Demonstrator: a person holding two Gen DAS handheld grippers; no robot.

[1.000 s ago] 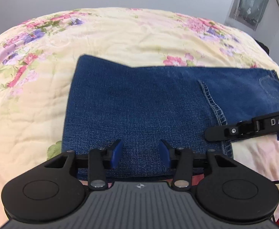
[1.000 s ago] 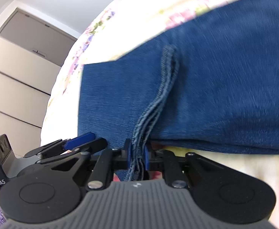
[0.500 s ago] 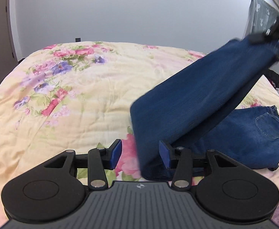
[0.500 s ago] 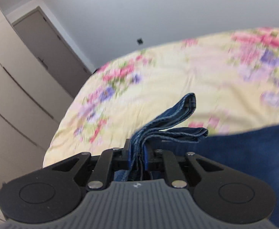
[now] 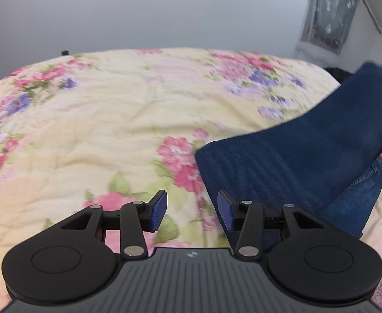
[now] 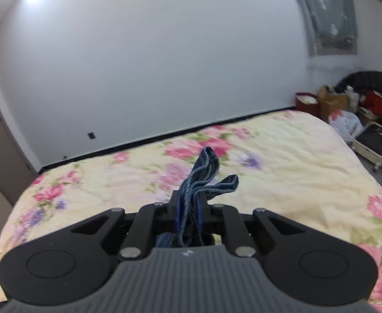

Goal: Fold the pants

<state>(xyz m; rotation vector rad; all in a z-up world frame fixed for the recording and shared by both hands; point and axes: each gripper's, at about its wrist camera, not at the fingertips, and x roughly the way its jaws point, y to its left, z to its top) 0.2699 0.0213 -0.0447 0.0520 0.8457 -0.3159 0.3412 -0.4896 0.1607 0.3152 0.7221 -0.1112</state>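
The blue denim pants [image 5: 308, 154] lie at the right of the floral bedspread, with the leg end lifted up and away to the upper right. My left gripper [image 5: 192, 210] is open and empty, low over the bed just left of the fold in the pants. My right gripper [image 6: 188, 210] is shut on the bunched hem of the pants [image 6: 204, 169], held high above the bed; the hem sticks out past the fingers.
The bed with its yellow floral bedspread [image 5: 99, 120] fills both views. Beyond its far right side stand bags, boxes and a red bin [image 6: 307, 103] on the floor. A grey wall hanging [image 6: 326, 13] is on the wall. A door is at the left.
My right gripper has lifted the pants' hem off the bed and carried it up and to the right. My left gripper has come off the denim and now hovers over bare bedspread.
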